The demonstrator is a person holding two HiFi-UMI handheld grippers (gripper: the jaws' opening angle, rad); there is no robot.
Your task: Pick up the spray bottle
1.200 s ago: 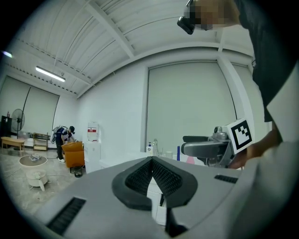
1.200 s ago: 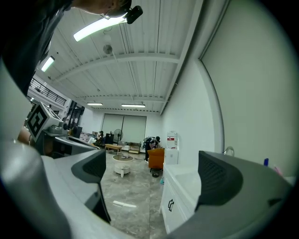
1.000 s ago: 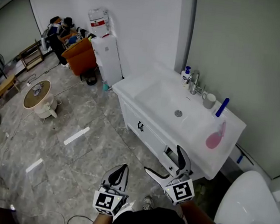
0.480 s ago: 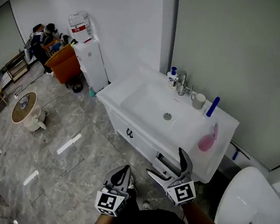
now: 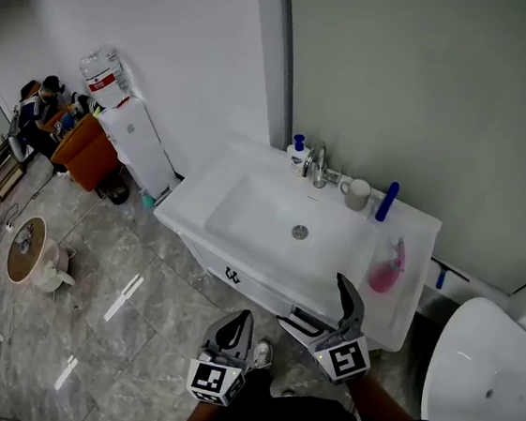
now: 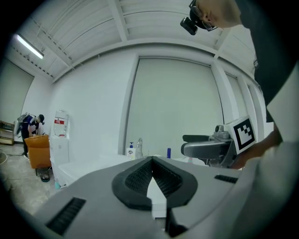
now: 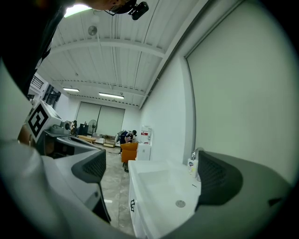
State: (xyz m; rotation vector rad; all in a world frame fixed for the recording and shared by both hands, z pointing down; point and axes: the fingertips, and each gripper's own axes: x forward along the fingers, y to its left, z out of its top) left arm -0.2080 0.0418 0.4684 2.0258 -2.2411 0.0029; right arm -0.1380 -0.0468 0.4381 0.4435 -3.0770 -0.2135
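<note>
The pink spray bottle (image 5: 385, 270) lies on the right end of the white vanity top (image 5: 247, 189), beyond the sink basin (image 5: 281, 218). My right gripper (image 5: 325, 312) hangs open in front of the vanity's front edge, short of the bottle, with nothing between its jaws. In the right gripper view the gripper (image 7: 154, 172) frames the basin (image 7: 161, 184); the bottle does not show there. My left gripper (image 5: 234, 329) is lower and to the left over the floor, shut and empty; its jaws (image 6: 152, 161) meet at the tip.
A faucet (image 5: 317, 164), a soap dispenser (image 5: 296, 153), a mug (image 5: 356, 194) and a blue bottle (image 5: 387, 201) stand along the vanity's back by the wall. A white toilet (image 5: 485, 372) is at the right. A water dispenser (image 5: 130, 133) stands left of the vanity.
The vanity has come nearer and shifted left in the head view as I moved toward it. Both grippers keep their places low in the frame, the right open, the left shut.
</note>
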